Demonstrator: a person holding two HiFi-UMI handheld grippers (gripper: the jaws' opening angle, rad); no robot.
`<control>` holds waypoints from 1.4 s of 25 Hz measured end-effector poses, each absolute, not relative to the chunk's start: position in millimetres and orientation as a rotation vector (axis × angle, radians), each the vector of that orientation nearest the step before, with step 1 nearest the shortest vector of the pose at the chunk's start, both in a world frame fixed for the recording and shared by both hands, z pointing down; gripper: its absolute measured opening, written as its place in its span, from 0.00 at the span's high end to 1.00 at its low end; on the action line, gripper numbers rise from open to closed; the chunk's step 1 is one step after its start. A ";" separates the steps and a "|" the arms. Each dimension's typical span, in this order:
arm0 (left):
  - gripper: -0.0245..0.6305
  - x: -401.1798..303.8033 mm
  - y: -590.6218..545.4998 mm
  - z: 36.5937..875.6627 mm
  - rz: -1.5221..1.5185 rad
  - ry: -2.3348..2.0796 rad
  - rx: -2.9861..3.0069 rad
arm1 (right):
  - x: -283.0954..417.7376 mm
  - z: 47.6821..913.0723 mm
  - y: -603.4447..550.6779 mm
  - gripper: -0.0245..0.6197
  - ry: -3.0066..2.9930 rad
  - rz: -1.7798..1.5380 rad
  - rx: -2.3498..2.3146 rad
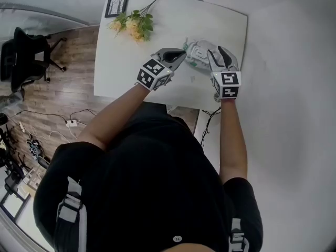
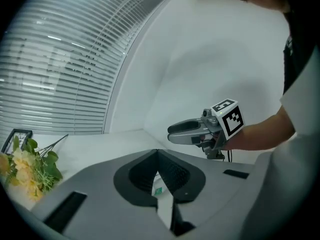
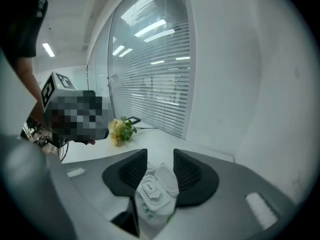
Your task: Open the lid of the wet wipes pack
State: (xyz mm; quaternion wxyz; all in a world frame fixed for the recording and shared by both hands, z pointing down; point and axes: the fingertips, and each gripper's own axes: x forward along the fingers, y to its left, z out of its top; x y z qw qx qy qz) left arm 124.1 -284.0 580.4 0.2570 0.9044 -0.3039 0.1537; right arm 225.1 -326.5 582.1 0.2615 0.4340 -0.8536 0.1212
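The wet wipes pack is white with green print and lies on the white table between my two grippers. In the right gripper view the pack shows through the gap below the jaws, and its white lid flap looks raised. My right gripper hovers over the pack's right end, its jaws apart and not pressing on it. My left gripper is at the pack's left edge with its pads together. A sliver of the pack shows behind them. The right gripper also appears in the left gripper view.
A bunch of yellow flowers and a small picture frame sit at the table's far left. A white wall runs along the right side. An office chair and floor cables are to the left.
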 end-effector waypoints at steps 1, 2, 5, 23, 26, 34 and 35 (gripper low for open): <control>0.95 124.1 -280.0 570.9 0.405 -0.828 2.474 | 224.2 569.5 -319.0 0.71 -2.341 0.322 1.190; 0.96 124.5 -275.9 561.0 0.395 -0.833 2.497 | 223.2 555.8 -311.4 0.74 -2.376 0.313 1.207; 0.96 129.8 -263.9 529.8 0.371 -0.847 2.589 | 219.9 510.9 -288.3 0.90 -2.488 0.262 1.258; 0.96 154.0 -168.3 376.9 0.104 -0.858 2.920 | 213.9 384.5 -156.5 0.95 -2.743 0.140 1.341; 0.96 154.5 -159.1 369.0 0.083 -0.864 2.933 | 216.6 373.7 -146.9 0.95 -2.754 0.107 1.351; 0.96 152.6 -140.6 357.3 0.062 -0.881 2.937 | 219.2 353.6 -129.4 0.95 -2.761 0.046 1.359; 0.96 153.8 -138.4 356.4 0.059 -0.880 2.938 | 219.3 352.9 -127.2 0.95 -2.764 0.036 1.350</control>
